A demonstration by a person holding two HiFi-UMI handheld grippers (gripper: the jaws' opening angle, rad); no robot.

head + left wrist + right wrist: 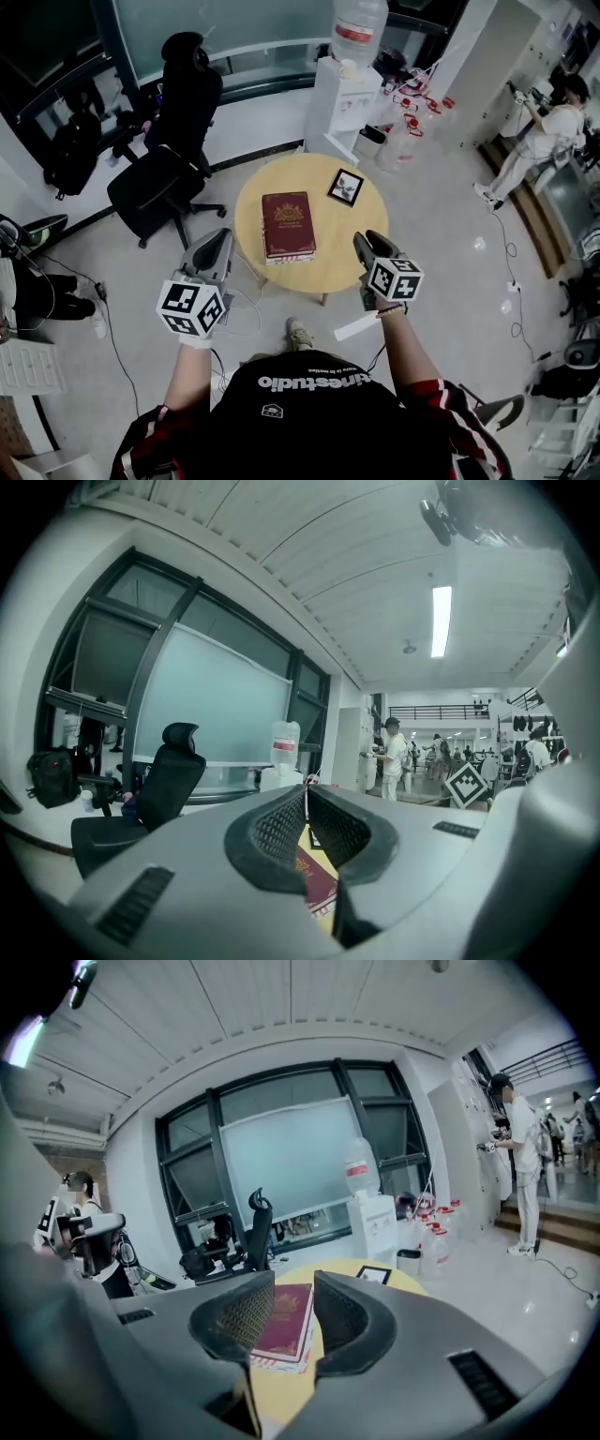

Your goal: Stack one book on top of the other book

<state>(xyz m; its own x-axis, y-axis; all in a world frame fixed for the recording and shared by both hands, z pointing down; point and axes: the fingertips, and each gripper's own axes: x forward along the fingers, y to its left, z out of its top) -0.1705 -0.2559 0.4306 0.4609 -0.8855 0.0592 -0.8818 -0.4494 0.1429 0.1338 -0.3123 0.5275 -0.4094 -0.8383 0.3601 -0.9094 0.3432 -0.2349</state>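
A dark red book [288, 223] lies on a second book whose pale page edges [289, 257] show under its near end, in the middle of a round yellow table [337, 248]. Both grippers hang in the air on the near side of the table, apart from the books. My left gripper [220, 239] points at the table's left edge; its tips meet [306, 794] with nothing held. Off the table's near right edge, my right gripper [367, 241] has its jaws apart [293, 1288] and empty, and the red book [286, 1321] shows through the gap.
A small black picture frame [346, 187] lies on the table's far right. A black office chair [164, 178] stands left of the table, and a water dispenser [345, 94] with jugs behind it. A person [544, 141] stands far right. A white strip [356, 326] lies on the floor.
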